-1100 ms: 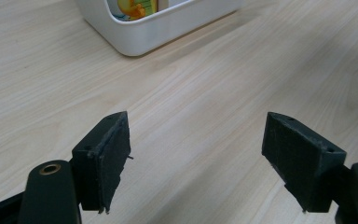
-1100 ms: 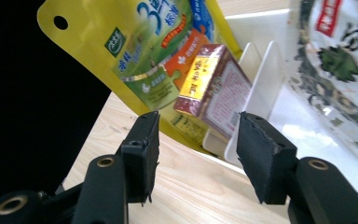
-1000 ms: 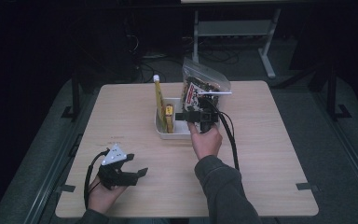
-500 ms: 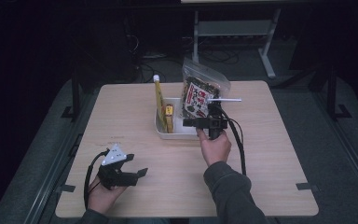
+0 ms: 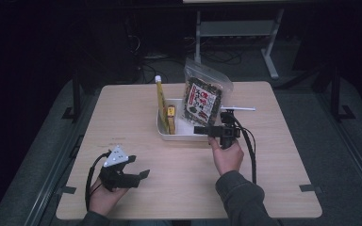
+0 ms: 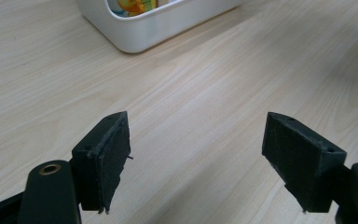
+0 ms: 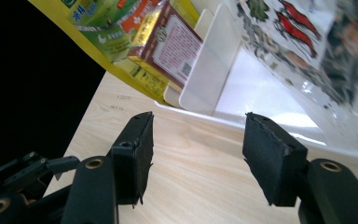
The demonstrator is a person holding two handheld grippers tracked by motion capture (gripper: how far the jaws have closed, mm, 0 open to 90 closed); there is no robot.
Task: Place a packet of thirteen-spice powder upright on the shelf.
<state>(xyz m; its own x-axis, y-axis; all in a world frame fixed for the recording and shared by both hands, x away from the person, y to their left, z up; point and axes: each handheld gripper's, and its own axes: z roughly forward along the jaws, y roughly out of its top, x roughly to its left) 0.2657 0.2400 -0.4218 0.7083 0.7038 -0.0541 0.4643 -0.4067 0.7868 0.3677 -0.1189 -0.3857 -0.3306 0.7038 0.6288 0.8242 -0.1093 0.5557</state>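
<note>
The white plastic tub [image 5: 181,133] sits near the middle of the pale wooden tabletop [image 5: 283,155]. It has smooth, round corners. Inside stand a shiny see-through snack bag [image 5: 202,96], a tall yellow pack [image 5: 160,104] and a small box [image 5: 171,117]. The right gripper [image 5: 201,130] is just beside the tub; its jaws have just been opening, with nothing between them. The left gripper [image 5: 143,173] rests near the tabletop's front edge, jaws spread. The room around is dark.

Dark room; light wooden square desk [image 5: 136,108] on grey carpet floor [image 5: 339,141]; white metal stand [image 5: 235,28] behind.
</note>
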